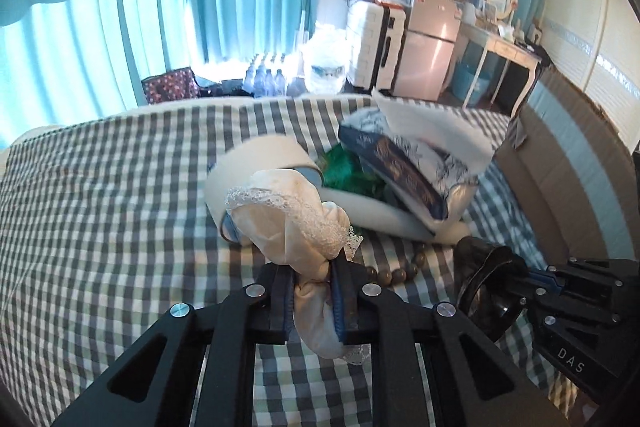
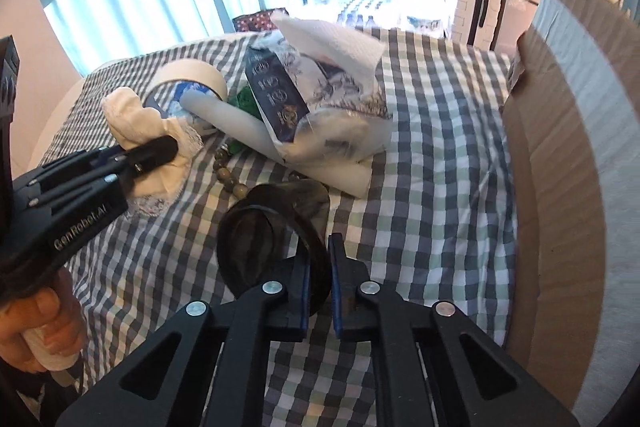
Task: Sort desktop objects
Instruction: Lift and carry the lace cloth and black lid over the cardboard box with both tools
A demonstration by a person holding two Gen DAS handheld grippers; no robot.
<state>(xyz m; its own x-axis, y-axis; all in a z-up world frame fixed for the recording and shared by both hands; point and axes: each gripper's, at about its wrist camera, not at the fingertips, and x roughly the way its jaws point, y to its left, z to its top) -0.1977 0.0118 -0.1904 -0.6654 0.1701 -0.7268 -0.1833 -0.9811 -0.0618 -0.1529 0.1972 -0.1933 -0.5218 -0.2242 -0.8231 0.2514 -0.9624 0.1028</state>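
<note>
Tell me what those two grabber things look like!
The left gripper and the right gripper are both black, with flat angular arms, triangle-shaped cutouts and round silver bolts. Blue pads line the insides of their fingers. The left one has white lettering printed on its side, and the right one does too. A bare hand grips a pale handle; no sleeve shows.

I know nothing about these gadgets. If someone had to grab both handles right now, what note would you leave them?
Left claw: shut on the cream lace cloth, lifted off the checked cover.
Right claw: shut on the rim of the dark round lid.
On the cover: tape roll, bead bracelet, tissue pack, green item.
Cardboard box stands to the right.
Done: two things gripped. Left: probably place them, then sort the rest.
</note>
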